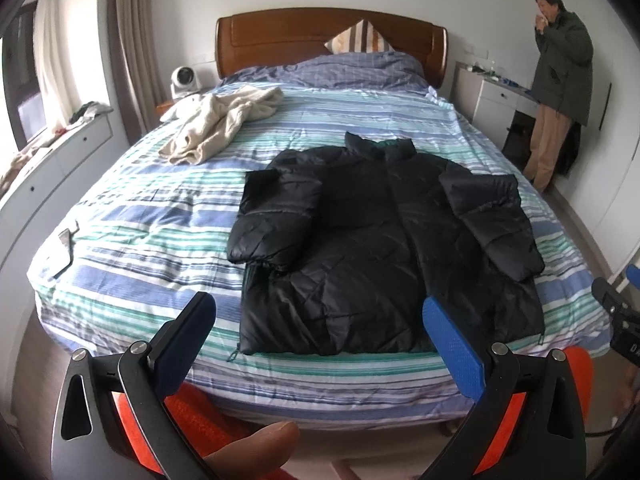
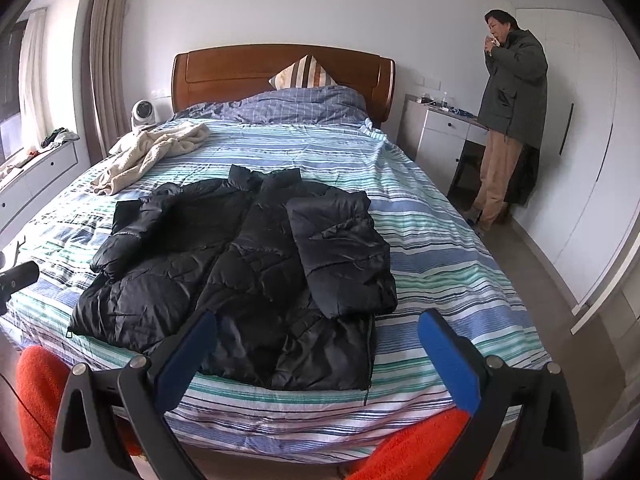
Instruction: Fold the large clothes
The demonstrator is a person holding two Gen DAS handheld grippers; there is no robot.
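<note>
The jacket (image 1: 384,248) lies flat near the foot of the bed (image 1: 160,216), front up, both sleeves folded across its chest. The left gripper (image 1: 320,344) and right gripper (image 2: 316,348) hover above the bed's foot, both spread wide, holding nothing

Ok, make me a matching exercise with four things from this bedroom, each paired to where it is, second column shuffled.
Things:
1. black puffer jacket
2. cream garment
3. striped pillow
4. small white fan

Places:
A. against the wooden headboard
B. on the nightstand at the bed's far left
C. spread flat at the near end of the bed, sleeves folded in
D. crumpled on the bed's far left

Pairs: 1-C, 2-D, 3-A, 4-B
</note>
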